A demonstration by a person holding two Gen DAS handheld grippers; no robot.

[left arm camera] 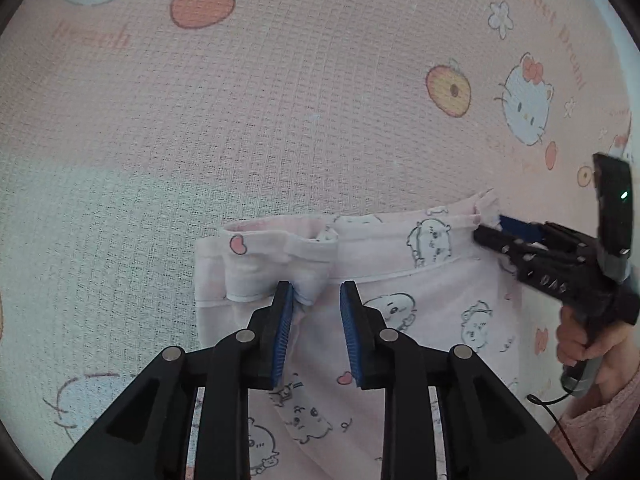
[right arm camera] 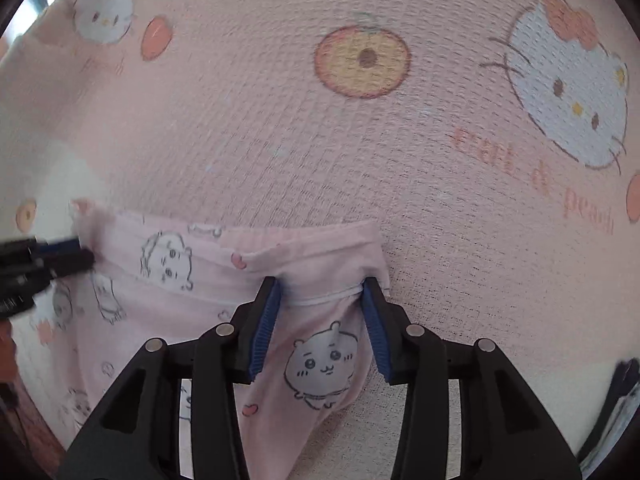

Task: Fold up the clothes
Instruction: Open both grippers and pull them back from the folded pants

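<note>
A pale pink garment [left arm camera: 420, 300] printed with small cartoon animals lies folded on the bed sheet [left arm camera: 280, 100]. My left gripper [left arm camera: 318, 304] hovers over its left end, open. A white-edged cuff [left arm camera: 276, 276] touches the left pad and flat cloth lies under the gap. In the right wrist view my right gripper [right arm camera: 322, 294] has the garment's [right arm camera: 180, 260] right corner bunched between its blue pads, which press on it. The left gripper [right arm camera: 82, 254] shows at the garment's left edge. The right gripper [left arm camera: 486, 230] shows at the far right corner in the left wrist view.
The pink sheet [right arm camera: 280, 140] with cat and peach prints spreads out beyond the garment. A person's hand [left arm camera: 576, 344] in a fluffy pink sleeve [left arm camera: 600, 420] holds the right gripper's handle. A dark object [right arm camera: 616, 412] sits at the lower right edge.
</note>
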